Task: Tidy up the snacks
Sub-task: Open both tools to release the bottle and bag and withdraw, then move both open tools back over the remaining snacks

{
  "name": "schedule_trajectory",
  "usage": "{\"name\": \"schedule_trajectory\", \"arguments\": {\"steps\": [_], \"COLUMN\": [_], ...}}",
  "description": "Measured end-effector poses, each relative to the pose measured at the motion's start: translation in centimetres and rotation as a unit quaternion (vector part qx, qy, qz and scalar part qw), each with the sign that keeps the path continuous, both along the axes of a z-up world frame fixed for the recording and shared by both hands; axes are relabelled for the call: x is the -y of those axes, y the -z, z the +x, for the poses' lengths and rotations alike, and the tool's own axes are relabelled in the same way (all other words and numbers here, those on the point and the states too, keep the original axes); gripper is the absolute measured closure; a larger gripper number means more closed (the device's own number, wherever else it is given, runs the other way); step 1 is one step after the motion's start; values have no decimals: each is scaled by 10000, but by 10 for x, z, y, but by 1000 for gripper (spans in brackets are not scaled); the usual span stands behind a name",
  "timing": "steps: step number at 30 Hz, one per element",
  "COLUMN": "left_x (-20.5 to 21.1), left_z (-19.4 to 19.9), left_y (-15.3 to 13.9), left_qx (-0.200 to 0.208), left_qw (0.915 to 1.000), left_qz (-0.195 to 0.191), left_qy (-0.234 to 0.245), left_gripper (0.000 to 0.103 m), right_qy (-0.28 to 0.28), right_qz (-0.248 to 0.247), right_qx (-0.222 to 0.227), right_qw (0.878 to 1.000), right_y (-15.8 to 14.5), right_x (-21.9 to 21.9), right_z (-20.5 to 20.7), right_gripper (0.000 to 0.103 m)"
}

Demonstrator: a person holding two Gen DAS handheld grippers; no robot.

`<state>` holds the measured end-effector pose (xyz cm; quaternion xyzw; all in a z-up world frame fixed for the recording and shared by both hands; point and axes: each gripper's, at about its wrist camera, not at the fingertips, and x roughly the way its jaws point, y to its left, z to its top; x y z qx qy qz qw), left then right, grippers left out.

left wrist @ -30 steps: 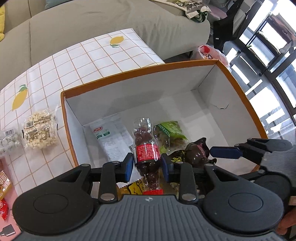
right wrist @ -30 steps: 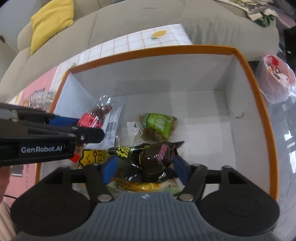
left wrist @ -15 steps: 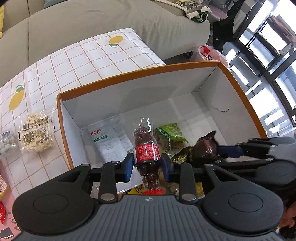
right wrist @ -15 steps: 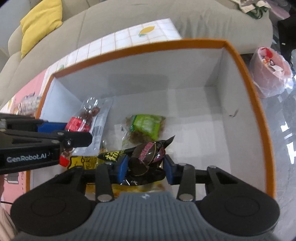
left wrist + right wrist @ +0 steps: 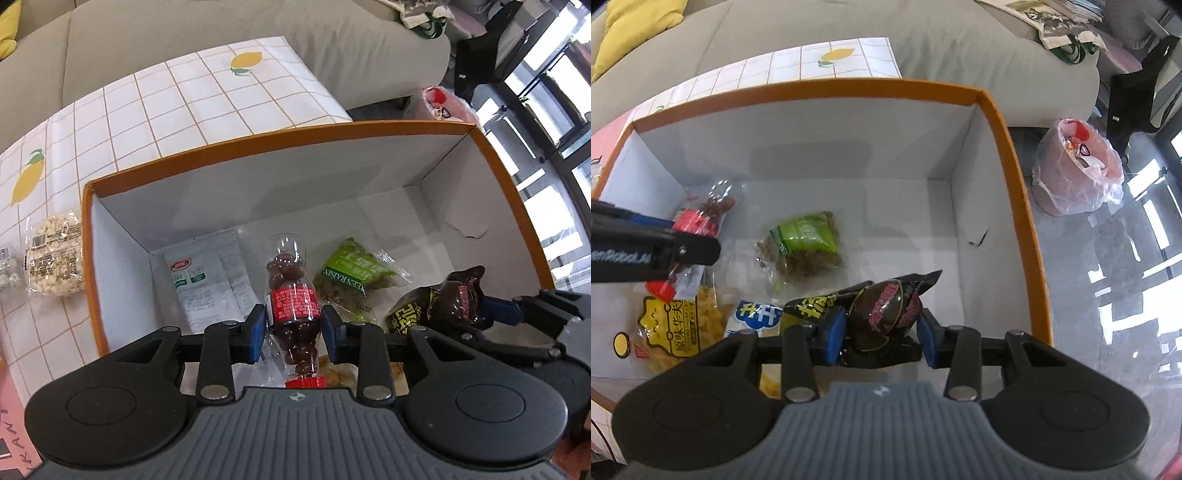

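Snacks are being gathered into the box (image 5: 280, 136), an orange-rimmed carton with white walls that stands on the tiled cloth (image 5: 192, 96). Two of them hang above its floor, each in a gripper.

The bottle (image 5: 293, 306), clear plastic full of brown candies with a red label and cap, sits between the pads of the left gripper (image 5: 293, 328); the jaws pinch it at the label, cap toward the camera, so it hangs neck-up over the left part of the box. Gripping at the waist probably keeps the smooth plastic from slipping out.

The dark packet (image 5: 882, 314), shiny black with pink print, is nipped between the blue pads of the right gripper (image 5: 881, 334); the jaws press in on its crumpled middle, which bulges above them. It hangs over the near right part of the box, clear of the wall.

Below lie the snacks already in: a green packet (image 5: 805, 247) mid-floor, a white sachet (image 5: 201, 280) by the left wall, a yellow bag (image 5: 672, 325) and a blue-print packet (image 5: 757, 317) at the near side. Open floor remains at the far right, so both loads likely get let go where they hang.

Outside, a puff bag (image 5: 55, 258) waits on the cloth left of the box. Beyond are the sofa (image 5: 221, 33) and a pink-lined bin (image 5: 1078, 166) on the floor.
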<state>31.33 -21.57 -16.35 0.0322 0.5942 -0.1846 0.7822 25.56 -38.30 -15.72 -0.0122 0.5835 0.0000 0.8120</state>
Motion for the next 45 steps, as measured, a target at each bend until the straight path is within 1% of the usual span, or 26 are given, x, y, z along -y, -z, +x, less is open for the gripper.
{"name": "schedule_trajectory", "arguments": {"steps": [2, 5, 7, 9, 13, 18, 20, 23, 27, 30, 33, 38, 42, 45], "left_x": [1, 2, 0, -4, -12, -26, -30, -41, -62, -80, -100, -136, -171, -199], "left_z": [3, 2, 2, 1, -6, -19, -24, -35, -54, -69, -88, -125, -151, -167], "left_y": [4, 4, 3, 1, -10, -35, -45, -65, -92, -109, -122, -136, -139, -139], "left_qx": [-64, -30, -46, -51, -30, 128, 206, 278, 538, 747, 969, 1441, 1626, 1725], "left_qw": [10000, 9999, 9999, 9999, 9999, 9999, 9998, 9994, 9979, 9962, 9939, 9880, 9825, 9776], "left_qz": [43, 100, 87, 84, 13, -54, -58, -197, -325, -378, -409, -278, -343, -365], "left_qy": [-39, -88, -106, -133, -122, -60, -49, -107, -160, -248, -335, -489, -841, -1151], "left_gripper": [67, 67, 65, 64, 64, 63, 62, 59, 58, 58, 58, 57, 55, 55], "right_qy": [1, -20, 2, 24, 75, 147, 189, 276, 394, 393, 387, 365, 339, 291], "right_qz": [-22, -74, -89, -99, -109, -68, -42, 137, 374, 496, 701, 1138, 1445, 1832], "right_qx": [1, 4, 23, 63, 129, 175, 208, 231, 307, 472, 651, 1003, 1292, 1375], "right_qw": [10000, 10000, 10000, 9999, 9998, 9997, 9996, 9993, 9980, 9969, 9947, 9878, 9804, 9730], "right_y": [-1, -2, -2, -4, -13, -24, -29, -38, -55, -68, -83, -102, -110, -111], "right_x": [1, -2, -4, -5, -10, -16, -19, -22, -33, -44, -60, -92, -122, -145], "right_z": [1, 1, 0, -1, -5, -9, -12, -19, -30, -40, -52, -74, -94, -108], "right_gripper": [62, 61, 54, 51, 42, 39, 36, 36, 35, 28, 26, 25, 25, 25]}}
